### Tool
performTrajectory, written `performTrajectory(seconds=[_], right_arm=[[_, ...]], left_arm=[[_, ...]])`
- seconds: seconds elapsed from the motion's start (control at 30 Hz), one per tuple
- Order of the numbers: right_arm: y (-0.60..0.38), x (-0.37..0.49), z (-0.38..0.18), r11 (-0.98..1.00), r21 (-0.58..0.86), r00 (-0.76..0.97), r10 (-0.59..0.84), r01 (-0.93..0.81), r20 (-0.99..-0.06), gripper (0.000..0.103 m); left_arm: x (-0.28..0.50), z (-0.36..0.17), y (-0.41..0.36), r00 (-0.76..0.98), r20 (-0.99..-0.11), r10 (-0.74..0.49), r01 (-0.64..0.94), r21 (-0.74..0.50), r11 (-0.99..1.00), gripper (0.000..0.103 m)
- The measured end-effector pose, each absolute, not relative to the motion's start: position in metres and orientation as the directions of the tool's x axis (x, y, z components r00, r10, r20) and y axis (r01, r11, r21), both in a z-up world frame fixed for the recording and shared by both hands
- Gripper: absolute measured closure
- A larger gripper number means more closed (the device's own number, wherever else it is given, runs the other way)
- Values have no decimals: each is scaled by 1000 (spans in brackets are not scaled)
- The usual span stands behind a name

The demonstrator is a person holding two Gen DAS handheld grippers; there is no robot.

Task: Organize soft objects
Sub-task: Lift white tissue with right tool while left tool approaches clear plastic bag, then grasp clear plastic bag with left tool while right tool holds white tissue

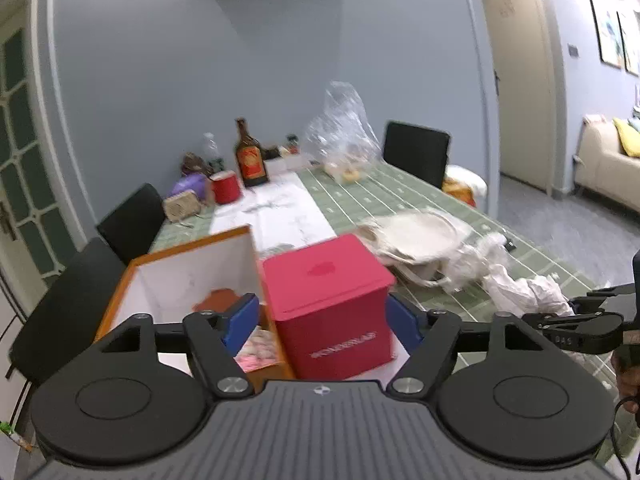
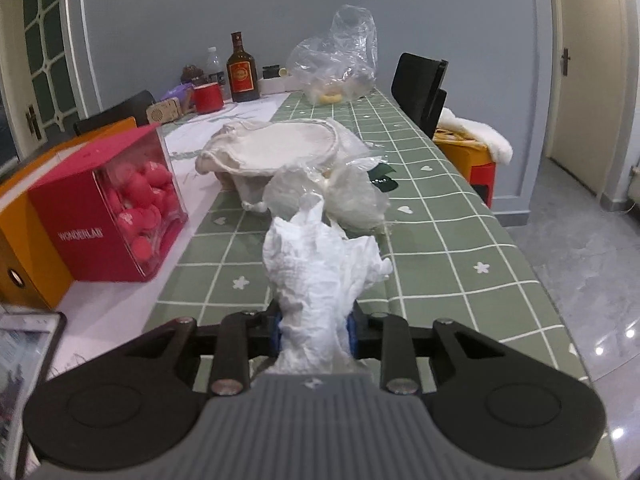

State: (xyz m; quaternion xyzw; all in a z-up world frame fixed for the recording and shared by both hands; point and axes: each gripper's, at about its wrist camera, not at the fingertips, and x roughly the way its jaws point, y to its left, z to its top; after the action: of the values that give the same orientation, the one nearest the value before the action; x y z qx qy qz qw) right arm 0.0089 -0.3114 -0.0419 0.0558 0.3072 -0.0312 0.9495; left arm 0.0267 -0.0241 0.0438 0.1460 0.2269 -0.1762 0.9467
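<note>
White crumpled tissue [image 2: 320,276] sits clamped in your right gripper [image 2: 314,330]; your left gripper [image 1: 320,320] straddles the red box [image 1: 332,300], jaws spread wide.

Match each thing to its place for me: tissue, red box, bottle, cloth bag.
Things:
1. tissue
2. red box
3. bottle
4. cloth bag

Places:
A. upright by the red cup, at the far end
B. lying mid-table on the green cloth
C. pinched in the right tongs
D. beside the orange box

Pairs: 1-C, 2-D, 3-A, 4-B
</note>
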Motion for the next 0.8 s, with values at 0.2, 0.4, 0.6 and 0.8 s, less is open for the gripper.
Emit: performTrajectory(seconds=[0.2, 0.4, 0.6, 0.8], right_arm=[[-313, 2, -50, 992, 79, 802, -30, 96, -596, 75], [-318, -2, -56, 993, 67, 791, -38, 100, -611, 75], [-327, 2, -64, 985, 157, 794, 37, 74, -607, 74], [-325, -3, -68, 987, 147, 814, 35, 62, -580, 74]], left_arm=[[51, 42, -57, 801, -512, -311, 462, 198, 864, 19], [65, 30, -92, 760, -546, -352, 531, 211, 820, 19], [73, 10, -129, 739, -552, -387, 589, 250, 768, 17], [90, 0, -147, 687, -572, -449, 648, 201, 735, 14]])
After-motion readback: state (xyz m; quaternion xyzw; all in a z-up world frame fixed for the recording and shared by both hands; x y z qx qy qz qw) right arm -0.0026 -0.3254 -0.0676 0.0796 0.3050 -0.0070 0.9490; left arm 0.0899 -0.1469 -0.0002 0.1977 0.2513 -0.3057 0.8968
